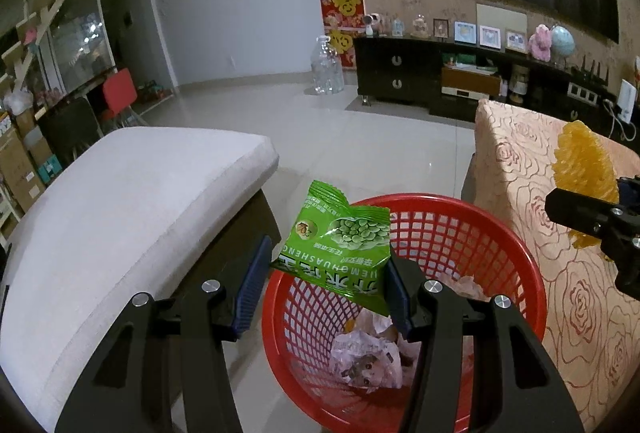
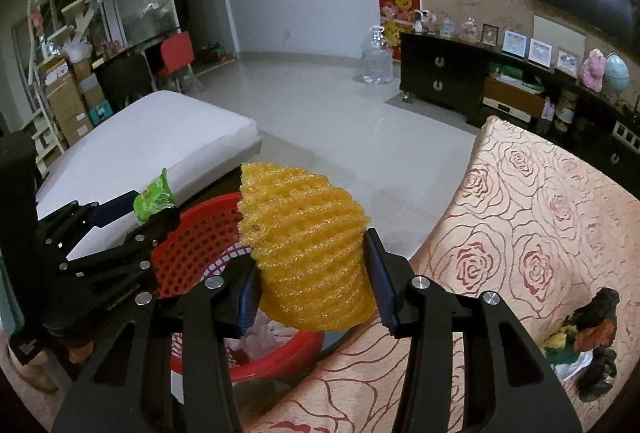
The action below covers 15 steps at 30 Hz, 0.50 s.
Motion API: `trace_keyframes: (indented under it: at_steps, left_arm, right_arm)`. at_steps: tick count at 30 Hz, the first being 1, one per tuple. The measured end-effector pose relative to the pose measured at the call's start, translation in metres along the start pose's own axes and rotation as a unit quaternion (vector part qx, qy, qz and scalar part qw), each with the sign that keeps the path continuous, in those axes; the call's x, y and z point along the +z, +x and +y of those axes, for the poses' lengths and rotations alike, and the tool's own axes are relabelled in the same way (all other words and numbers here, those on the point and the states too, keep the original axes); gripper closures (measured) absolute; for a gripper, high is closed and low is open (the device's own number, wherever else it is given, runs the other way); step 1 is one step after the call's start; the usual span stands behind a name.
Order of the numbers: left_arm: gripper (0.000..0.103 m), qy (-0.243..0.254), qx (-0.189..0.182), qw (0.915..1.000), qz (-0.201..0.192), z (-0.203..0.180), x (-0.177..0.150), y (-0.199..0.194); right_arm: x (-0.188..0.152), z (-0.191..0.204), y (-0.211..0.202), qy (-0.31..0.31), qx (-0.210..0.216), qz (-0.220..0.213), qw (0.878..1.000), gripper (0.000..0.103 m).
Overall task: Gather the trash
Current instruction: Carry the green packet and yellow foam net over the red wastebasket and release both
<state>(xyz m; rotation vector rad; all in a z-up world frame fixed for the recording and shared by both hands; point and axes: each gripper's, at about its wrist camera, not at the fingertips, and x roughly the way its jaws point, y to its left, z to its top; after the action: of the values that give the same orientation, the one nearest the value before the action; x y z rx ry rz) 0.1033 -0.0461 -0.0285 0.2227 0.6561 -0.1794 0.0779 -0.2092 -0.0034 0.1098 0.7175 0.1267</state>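
Note:
A red mesh basket (image 1: 460,217) stands on the floor between a white cushion and a rose-patterned table; it also shows in the right wrist view (image 2: 192,245). Crumpled paper trash (image 1: 368,357) lies in it. My left gripper (image 1: 326,273) is open above the basket; a green snack packet (image 1: 344,237) leans against its right finger only, and the left finger stands apart from it. My right gripper (image 2: 312,281) is shut on a yellow foam fruit net (image 2: 308,245), held beside the basket over the table edge. The net also shows in the left wrist view (image 1: 584,169).
The white cushion (image 1: 120,217) is left of the basket. The rose-patterned tablecloth (image 2: 520,233) is on the right, with dark fruit peels and scraps (image 2: 592,337) on it. A dark TV cabinet (image 1: 440,81) and a clear water jug (image 1: 326,67) stand farther back on the tiled floor.

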Motion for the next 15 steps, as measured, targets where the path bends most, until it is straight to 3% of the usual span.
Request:
trace_keyframes:
  at_steps: [15]
  left_arm:
    - [0.052,0.013,0.002,0.9994,0.032,0.002,-0.009,0.018]
  right_arm:
    - [-0.001,0.023,0.023,-0.015,0.035,0.028,0.999,0.057]
